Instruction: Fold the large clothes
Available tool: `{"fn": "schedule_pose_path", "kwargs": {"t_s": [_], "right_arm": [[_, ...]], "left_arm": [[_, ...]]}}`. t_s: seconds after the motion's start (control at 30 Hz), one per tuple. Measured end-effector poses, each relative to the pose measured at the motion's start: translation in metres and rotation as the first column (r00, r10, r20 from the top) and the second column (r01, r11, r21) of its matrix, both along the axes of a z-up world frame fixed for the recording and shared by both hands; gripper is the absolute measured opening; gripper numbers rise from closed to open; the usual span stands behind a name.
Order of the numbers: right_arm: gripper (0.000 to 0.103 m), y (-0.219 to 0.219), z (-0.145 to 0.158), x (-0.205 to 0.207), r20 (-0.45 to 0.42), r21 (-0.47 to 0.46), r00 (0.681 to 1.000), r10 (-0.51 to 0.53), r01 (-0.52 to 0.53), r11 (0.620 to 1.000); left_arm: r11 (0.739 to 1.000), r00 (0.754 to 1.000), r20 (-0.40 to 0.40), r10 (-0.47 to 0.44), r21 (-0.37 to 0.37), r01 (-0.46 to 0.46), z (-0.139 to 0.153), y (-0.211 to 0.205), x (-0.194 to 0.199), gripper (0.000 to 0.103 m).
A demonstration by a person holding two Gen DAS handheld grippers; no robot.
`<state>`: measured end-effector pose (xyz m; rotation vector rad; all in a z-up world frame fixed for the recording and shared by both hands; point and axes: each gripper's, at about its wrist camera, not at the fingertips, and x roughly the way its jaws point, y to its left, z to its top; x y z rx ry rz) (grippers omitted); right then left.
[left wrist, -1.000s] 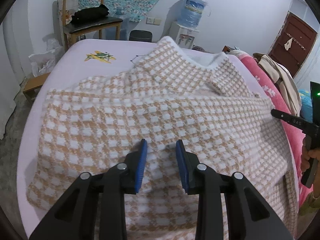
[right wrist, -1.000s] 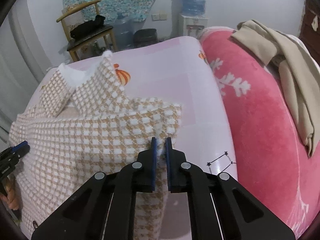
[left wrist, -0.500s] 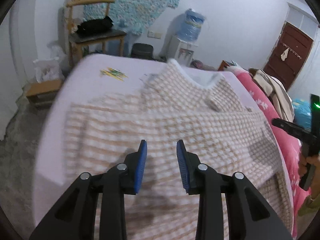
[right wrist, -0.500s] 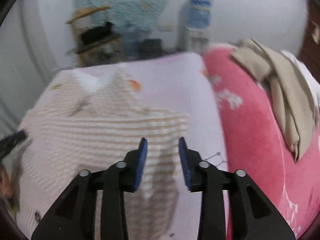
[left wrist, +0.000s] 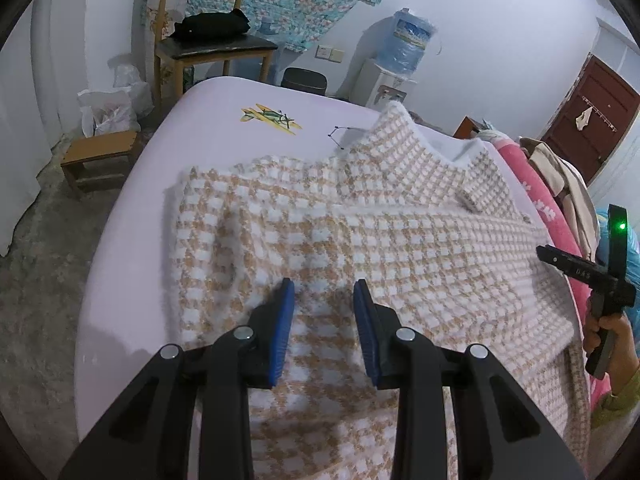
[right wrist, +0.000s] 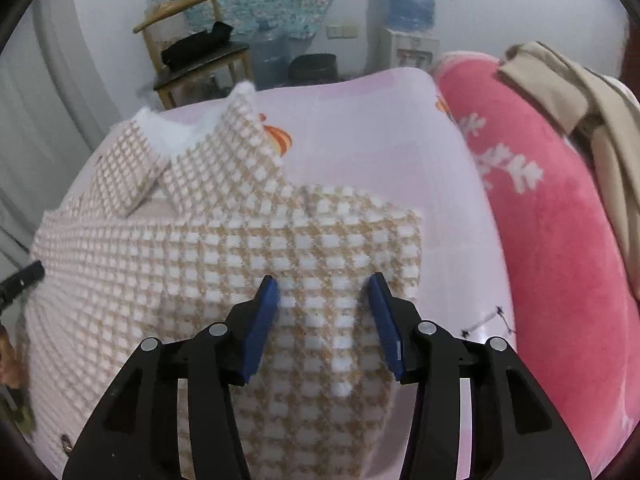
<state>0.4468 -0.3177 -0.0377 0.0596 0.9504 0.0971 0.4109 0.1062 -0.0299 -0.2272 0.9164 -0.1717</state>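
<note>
Since a second ago, the right hand-held gripper (right wrist: 323,284) has let go of the checked coat (right wrist: 224,248); its jaws are opening, empty. Only the left view shows a stool (left wrist: 100,152) at left; the left hand-held gripper (left wrist: 324,290) hovers spread.

- Checked garment (left wrist: 400,236): fluffy knit cloth, tan and white, matt; fuzzy white pile at its collar (right wrist: 172,134).
- Bed sheet (left wrist: 224,116): smooth pale lilac cloth, printed motifs, matt.
- Blanket (right wrist: 560,248) along the bed's right edge: pink fleece, soft nap, white pattern.
- Beige garment (right wrist: 592,92) on the blanket: smooth woven cloth.
- Left gripper (left wrist: 324,312), right gripper (right wrist: 324,312): matt black plastic bodies, shiny metal pins, ribbed blue pads, probably rubber.
- Chair (left wrist: 208,44): bare wood frame, dark glossy seat.
- Stool (left wrist: 100,156): plain wood.
- Floor (left wrist: 44,264): rough grey concrete.
</note>
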Motion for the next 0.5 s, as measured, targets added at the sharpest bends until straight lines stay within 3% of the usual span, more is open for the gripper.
{"fn": "schedule_pose_path", "kwargs": {"t_s": [0.07,0.2,0.3,0.37,0.43,0.5], "right_arm": [[0.043,0.006,0.013,-0.015,0.015,-0.018,1.000,0.006,-0.006,1.000],[0.043,0.034,0.038,-0.072,0.089,-0.021,0.981,0.175,-0.173,0.985],[0.041,0.054,0.021,-0.095,0.028,-0.097,0.965,0.259,-0.255,0.962],[0.042,0.056,-0.010,-0.096,-0.036,-0.154,0.968,0.249,-0.252,0.955],[0.042,0.047,-0.006,-0.094,-0.042,-0.084,0.978,0.204,-0.207,0.975],[0.041,0.043,0.008,-0.098,-0.029,-0.075,0.989,0.143,-0.144,0.987]], "left_arm": [[1.000,1.000,-0.002,-0.002,0.001,0.002,-0.001,0.002,0.000,0.030],[1.000,1.000,-0.007,0.001,-0.001,-0.001,-0.001,0.003,0.000,0.030],[1.000,1.000,-0.004,0.006,-0.006,-0.007,-0.003,0.004,0.000,0.030],[1.000,1.000,-0.007,0.009,-0.010,-0.009,-0.003,0.004,0.000,0.030],[1.000,1.000,-0.025,0.014,-0.009,-0.014,0.000,0.004,0.001,0.030],[1.000,0.999,-0.041,0.029,0.001,-0.029,0.007,0.005,-0.004,0.030]]}}
